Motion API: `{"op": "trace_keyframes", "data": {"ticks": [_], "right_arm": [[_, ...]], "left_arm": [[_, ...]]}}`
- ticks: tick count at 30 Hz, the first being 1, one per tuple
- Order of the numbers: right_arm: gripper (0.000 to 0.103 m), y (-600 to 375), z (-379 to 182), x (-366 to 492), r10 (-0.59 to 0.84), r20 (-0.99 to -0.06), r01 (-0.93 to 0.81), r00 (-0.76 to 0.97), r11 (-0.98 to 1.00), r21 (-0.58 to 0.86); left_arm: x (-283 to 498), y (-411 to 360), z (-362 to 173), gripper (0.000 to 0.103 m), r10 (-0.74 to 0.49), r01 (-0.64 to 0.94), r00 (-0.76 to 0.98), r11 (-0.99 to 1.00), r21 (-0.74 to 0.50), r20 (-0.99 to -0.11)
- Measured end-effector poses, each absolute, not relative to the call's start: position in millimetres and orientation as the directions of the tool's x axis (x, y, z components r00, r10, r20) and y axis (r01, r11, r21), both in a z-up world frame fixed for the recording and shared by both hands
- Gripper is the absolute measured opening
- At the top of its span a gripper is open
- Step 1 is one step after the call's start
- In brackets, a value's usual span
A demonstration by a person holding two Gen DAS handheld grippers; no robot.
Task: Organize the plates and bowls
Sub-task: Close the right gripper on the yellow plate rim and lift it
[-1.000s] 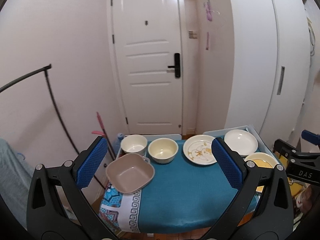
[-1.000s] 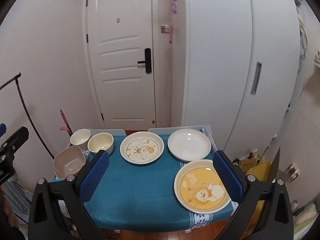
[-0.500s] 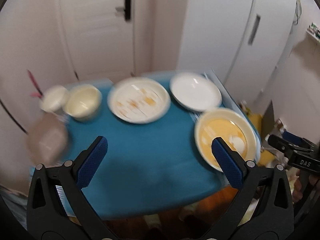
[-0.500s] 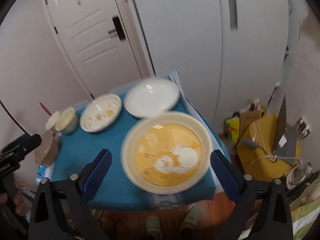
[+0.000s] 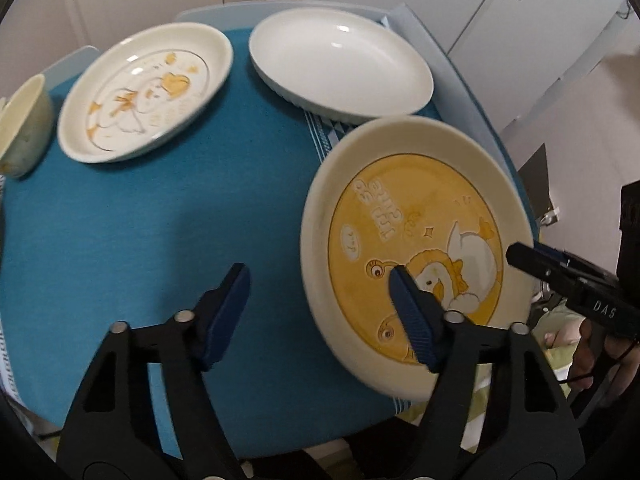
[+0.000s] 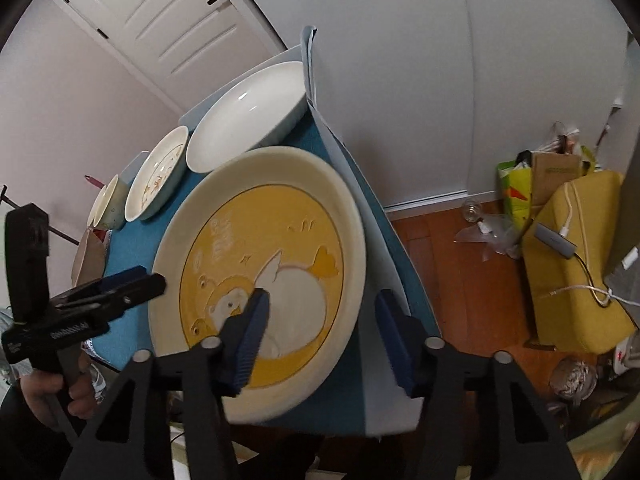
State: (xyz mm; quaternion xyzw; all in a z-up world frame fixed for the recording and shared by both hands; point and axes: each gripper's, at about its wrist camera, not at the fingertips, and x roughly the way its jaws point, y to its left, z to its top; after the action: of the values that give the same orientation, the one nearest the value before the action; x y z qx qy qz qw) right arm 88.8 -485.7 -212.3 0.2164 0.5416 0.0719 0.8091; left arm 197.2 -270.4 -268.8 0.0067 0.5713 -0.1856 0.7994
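Observation:
A cream plate with a yellow duck picture (image 5: 416, 240) lies at the near right corner of the blue-clothed table (image 5: 140, 220). My left gripper (image 5: 320, 300) is open, straddling the plate's left rim, one finger over the plate. My right gripper (image 6: 324, 328) is open around the plate's (image 6: 260, 248) near right rim. Behind it are a plain white plate (image 5: 340, 60) (image 6: 248, 116) and a cream duck-print plate (image 5: 144, 92) (image 6: 158, 178). A cream bowl (image 5: 20, 128) (image 6: 108, 204) sits far left.
A pinkish square bowl (image 6: 88, 256) lies at the table's left edge. A white door and white cabinet stand behind the table. A yellow bag (image 6: 572, 260) and clutter lie on the wooden floor to the right.
Both grippers have moved down and in close to the yellow duck plate, and their jaws have narrowed around its opposite rims. The dishes have stayed in place.

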Motion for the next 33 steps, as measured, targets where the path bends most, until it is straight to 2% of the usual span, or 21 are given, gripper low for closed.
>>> {"op": "trace_keyframes", "data": {"ticks": [2, 3, 5, 8, 10, 21, 33], "right_arm": [[0.033, -486.7, -215.9, 94.2, 0.365, -0.840, 0.100, 0.400, 0.894, 0.436], [0.032, -487.4, -217.2, 95.9, 0.367, -0.841, 0.095, 0.398, 0.895, 0.435], [0.025, -489.3, -218.7, 99.4, 0.368, -0.840, 0.089, 0.400, 0.896, 0.435], [0.017, -491.7, -222.3, 104.8, 0.356, -0.844, 0.094, 0.401, 0.900, 0.425], [0.015, -493.8, -225.1, 107.6, 0.358, -0.846, 0.100, 0.395, 0.899, 0.427], [0.015, -490.7, -224.9, 112.3, 0.338, -0.863, 0.086, 0.375, 0.915, 0.395], [0.015, -462.6, -207.8, 112.7, 0.350, -0.849, -0.072, 0.395, 0.933, 0.352]], "left_arm": [[202.5, -275.8, -276.5, 0.048, -0.285, 0.303, 0.257, 0.931, -0.203, -0.923], [203.5, -278.9, -279.0, 0.046, -0.285, 0.304, 0.248, 0.930, -0.205, -0.926], [204.9, -284.5, -284.0, 0.032, -0.285, 0.312, 0.239, 0.928, -0.205, -0.928], [204.5, -290.0, -291.4, 0.024, -0.279, 0.318, 0.225, 0.927, -0.200, -0.934], [202.8, -291.1, -294.5, 0.023, -0.289, 0.307, 0.228, 0.927, -0.213, -0.930], [192.9, -295.5, -289.0, 0.024, -0.263, 0.312, 0.261, 0.934, -0.176, -0.929], [156.4, -255.7, -268.9, 0.024, -0.293, 0.269, 0.342, 0.941, -0.206, -0.893]]}}
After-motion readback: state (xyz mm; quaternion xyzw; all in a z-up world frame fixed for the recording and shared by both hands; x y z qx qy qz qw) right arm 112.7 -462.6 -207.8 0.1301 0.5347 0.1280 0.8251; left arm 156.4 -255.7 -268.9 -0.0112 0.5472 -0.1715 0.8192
